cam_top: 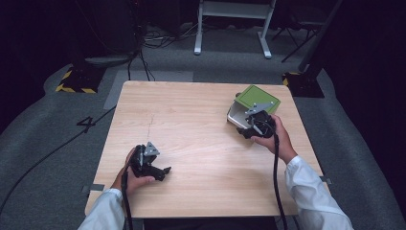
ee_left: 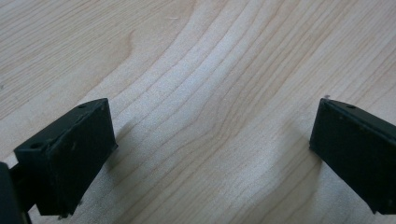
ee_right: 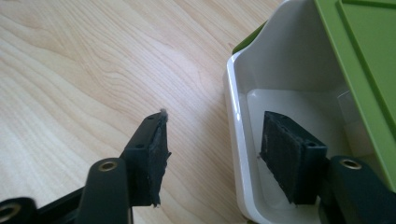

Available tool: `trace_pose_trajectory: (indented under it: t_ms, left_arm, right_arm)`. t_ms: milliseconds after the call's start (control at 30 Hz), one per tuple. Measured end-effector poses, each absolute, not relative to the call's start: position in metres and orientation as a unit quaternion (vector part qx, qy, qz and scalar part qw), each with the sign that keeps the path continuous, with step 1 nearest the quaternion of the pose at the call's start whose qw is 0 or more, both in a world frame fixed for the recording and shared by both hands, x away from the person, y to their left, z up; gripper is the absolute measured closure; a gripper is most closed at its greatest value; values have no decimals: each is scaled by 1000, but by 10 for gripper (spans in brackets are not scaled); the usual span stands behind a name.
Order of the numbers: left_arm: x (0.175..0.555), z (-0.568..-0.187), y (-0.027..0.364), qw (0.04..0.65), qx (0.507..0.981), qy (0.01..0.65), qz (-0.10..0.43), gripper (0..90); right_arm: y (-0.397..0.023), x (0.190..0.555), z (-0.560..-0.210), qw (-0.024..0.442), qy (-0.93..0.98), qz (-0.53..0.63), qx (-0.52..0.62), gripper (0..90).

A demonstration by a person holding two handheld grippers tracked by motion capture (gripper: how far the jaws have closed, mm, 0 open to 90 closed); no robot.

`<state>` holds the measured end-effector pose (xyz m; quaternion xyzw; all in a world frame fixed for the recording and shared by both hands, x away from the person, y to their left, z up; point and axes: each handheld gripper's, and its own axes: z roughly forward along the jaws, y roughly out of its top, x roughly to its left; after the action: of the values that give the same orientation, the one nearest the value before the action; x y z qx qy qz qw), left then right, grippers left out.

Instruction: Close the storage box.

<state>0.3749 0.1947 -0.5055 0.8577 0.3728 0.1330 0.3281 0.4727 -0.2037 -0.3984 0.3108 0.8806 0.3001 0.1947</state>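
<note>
Right tool (ee_right: 210, 149), jaws apart, straddles the near rim of a white container (ee_right: 233, 121) with a green lid (cam_top: 258, 98), one jaw inside, one outside, neither pressing it; the container sits near the far right corner of the light wood counter (cam_top: 191, 120). Left tool (ee_left: 210, 154), jaws wide apart, rests near the front left corner. Grey carpet, cables and dark curtains surround the counter. The lid hides part of the container's interior.

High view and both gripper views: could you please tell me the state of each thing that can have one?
White box: upright on the table, open at one side, nothing visible inside.
Green lid: slid partway across the box.
Left tongs: open, empty.
Right tongs: open, astride the box's wall, not pressing it.
</note>
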Motion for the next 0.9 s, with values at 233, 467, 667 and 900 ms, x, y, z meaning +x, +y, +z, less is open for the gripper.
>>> trace_pose_trajectory:
  t_ms: [233,467,667,900]
  left_arm:
    - [375,-506,195,329,857,373,133,3]
    - [375,-505,195,328,858,373,133,3]
    - [375,-505,195,328,858,373,133,2]
    - [375,-505,195,328,858,373,133,2]
  right_arm:
    - [-208,457,-391,200,887,302,287,306]
    - [-220,442,-389,213,887,307,272,223]
    - [-234,431,-386,219,882,321,265,220]
    - [-248,413,-392,225,885,322,250,223]
